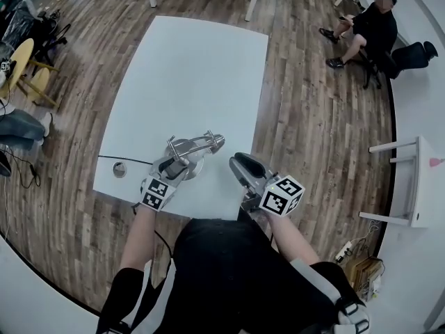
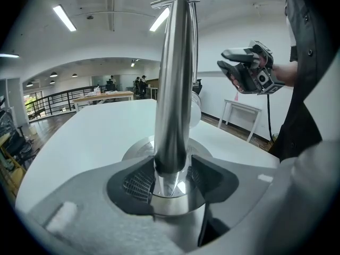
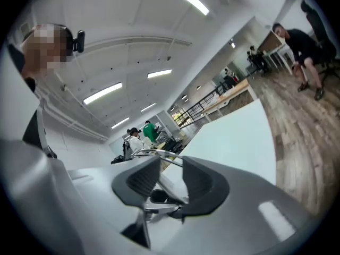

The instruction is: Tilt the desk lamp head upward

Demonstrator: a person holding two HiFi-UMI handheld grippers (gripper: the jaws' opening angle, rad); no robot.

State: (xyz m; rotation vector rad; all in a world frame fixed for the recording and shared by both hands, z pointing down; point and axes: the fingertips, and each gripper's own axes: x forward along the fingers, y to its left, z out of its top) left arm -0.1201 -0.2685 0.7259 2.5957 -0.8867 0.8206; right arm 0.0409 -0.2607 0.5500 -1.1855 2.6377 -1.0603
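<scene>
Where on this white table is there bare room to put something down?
The far half of the table is bare, from the far edge to the lamp. A smaller bare strip lies between the lamp and the right claw. It is crowded at the near edge: the left claw sits around the lamp's stem, with the cable hole at the near left.

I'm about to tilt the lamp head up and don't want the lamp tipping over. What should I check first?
1. Left claw straddles the lamp post near its base: ok.
2. Left claw clamped on the post: not ok, jaws apart.
3. Right claw open, empty: ok.
4. Right claw at the lamp head: not ok, held off beside the lamp.
5. Head's present tilt: cannot tell.
</scene>
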